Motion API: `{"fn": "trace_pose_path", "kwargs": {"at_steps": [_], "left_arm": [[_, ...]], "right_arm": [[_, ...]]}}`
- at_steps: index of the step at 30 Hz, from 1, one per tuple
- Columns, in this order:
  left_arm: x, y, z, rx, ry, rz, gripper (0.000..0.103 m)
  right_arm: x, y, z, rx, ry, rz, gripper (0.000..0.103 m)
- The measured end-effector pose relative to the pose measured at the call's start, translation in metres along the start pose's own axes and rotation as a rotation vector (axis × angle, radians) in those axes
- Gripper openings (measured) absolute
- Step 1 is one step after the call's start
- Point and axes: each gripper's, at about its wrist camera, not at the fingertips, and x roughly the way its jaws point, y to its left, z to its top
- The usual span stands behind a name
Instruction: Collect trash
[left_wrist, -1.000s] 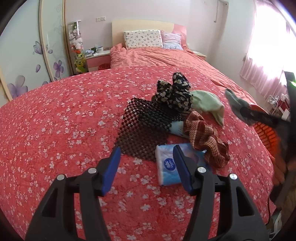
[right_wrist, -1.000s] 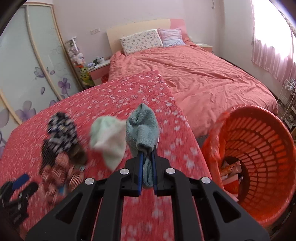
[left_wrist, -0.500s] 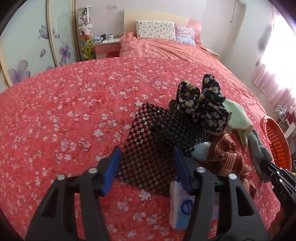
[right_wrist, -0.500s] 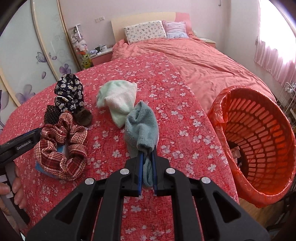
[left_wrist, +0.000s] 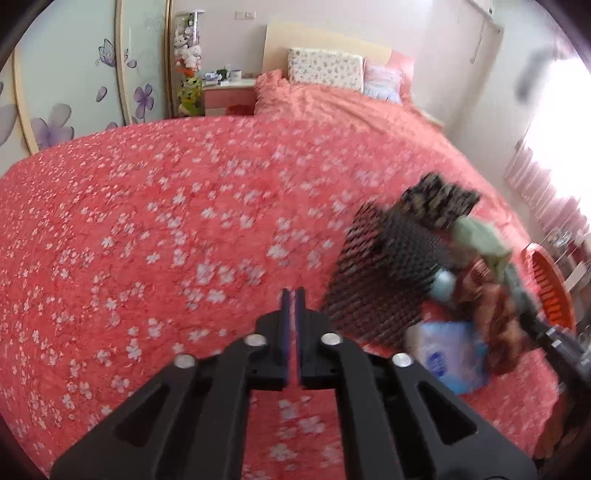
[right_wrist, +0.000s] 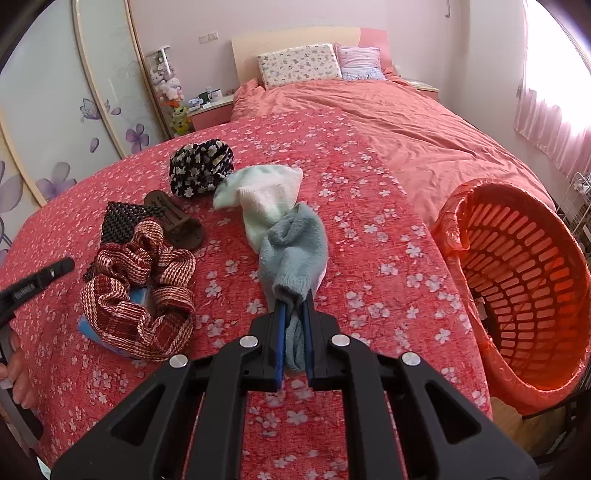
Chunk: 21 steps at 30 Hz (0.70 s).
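Right gripper (right_wrist: 293, 314) pinching the cuff of a grey-blue sock (right_wrist: 293, 247), toe flopped forward onto the flowered red bedspread (right_wrist: 369, 206). Just beyond, touching it, a pale green sock (right_wrist: 266, 195). Further left, a red-and-white woven scrunchie (right_wrist: 138, 291) lying over a blue tissue pack (right_wrist: 88, 326), with a brown sandal (right_wrist: 173, 218), a black mesh mat (right_wrist: 122, 219) and a black floral cloth (right_wrist: 201, 168) behind. To the right, off the bed edge, an orange basket (right_wrist: 532, 280) lined with an orange bag.

Left gripper (left_wrist: 293, 299) pressed together on nothing, above bare bedspread; same pile blurred at right.
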Motion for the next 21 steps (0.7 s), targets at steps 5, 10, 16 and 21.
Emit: {"fn": "trace_pose_path", "kwargs": {"at_steps": [5,10,16,21], "left_arm": [[0.006,-0.033,0.02,0.008,-0.017,-0.044,0.047],[0.03,-0.066,0.032,0.044,0.014,-0.022,0.047],[0.027,-0.074,0.031,0.068,0.003,-0.034,0.004],[0.014,-0.052,0.023,0.065,0.008,-0.03,0.004]], "right_arm": [[0.002,-0.005,0.0,0.022,0.012,0.007,0.009],[0.002,-0.001,0.001,0.007,0.011,0.001,0.009],[0.003,-0.002,0.002,0.006,0.01,0.001,0.009],[0.0,0.001,0.002,-0.001,0.001,0.007,0.009]]}}
